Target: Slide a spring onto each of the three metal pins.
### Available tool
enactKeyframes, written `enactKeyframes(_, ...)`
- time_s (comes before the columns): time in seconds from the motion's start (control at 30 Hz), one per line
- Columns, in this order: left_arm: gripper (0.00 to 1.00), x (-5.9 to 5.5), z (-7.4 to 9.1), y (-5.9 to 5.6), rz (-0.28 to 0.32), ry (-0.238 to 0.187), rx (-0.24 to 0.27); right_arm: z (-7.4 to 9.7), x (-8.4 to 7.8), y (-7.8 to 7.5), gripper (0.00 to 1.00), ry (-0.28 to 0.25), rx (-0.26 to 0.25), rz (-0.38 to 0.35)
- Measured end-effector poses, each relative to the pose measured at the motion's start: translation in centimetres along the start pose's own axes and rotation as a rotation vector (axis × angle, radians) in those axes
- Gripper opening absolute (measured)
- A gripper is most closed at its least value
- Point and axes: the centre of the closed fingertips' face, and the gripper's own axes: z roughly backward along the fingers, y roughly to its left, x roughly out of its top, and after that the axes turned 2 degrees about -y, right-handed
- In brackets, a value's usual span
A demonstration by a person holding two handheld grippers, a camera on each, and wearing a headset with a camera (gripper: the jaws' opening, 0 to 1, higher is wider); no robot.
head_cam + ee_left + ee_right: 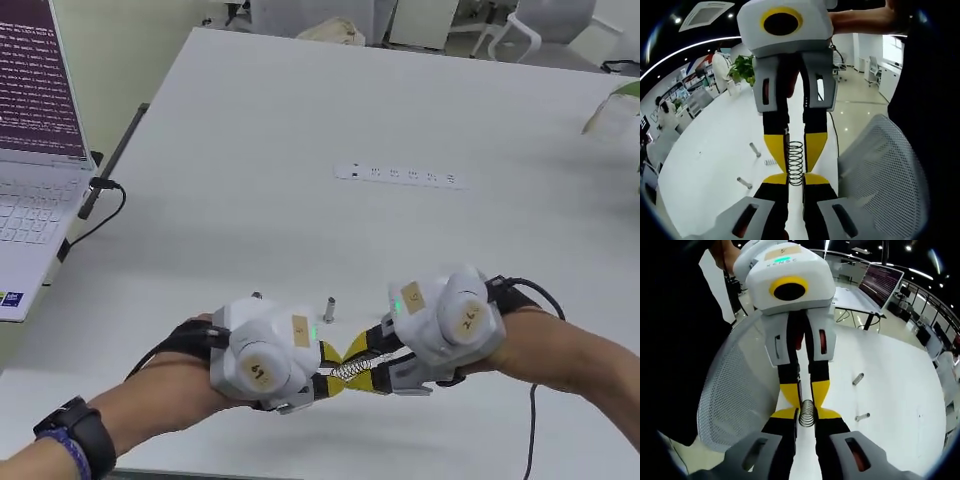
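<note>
A steel coil spring [796, 162] lies level above the tabletop's [400, 120] near edge, with one end pinched by the left gripper [795, 177] and the other by the right gripper [807, 412]. Just beyond it a short metal pin [329, 310] stands upright. A second pin [257, 296] is to its left, and a loose spring [770, 162] lies nearby.

I can make out "24" on the round sticker [468, 318] atop my right tool [375, 368]. The text on the laptop [30, 150] screen, well left of the tool, is unreadable.

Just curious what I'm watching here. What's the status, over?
Left gripper and right gripper both shut on one spring, tip to tip. Pin beyond them bare. Nothing blocking.
</note>
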Motion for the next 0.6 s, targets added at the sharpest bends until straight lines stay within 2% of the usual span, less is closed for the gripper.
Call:
enactKeyframes(0.23,0.02,-0.04,-0.2,-0.12,-0.002,0.008,-0.012,-0.08,-0.24,0.05,0.09,0.016,0.004,0.004)
enactKeyframes(0.6,0.03,-0.74,-0.86,-0.4,0.009,0.016,-0.015,-0.7,-0.9,0.2,0.09,0.049,0.004,0.012)
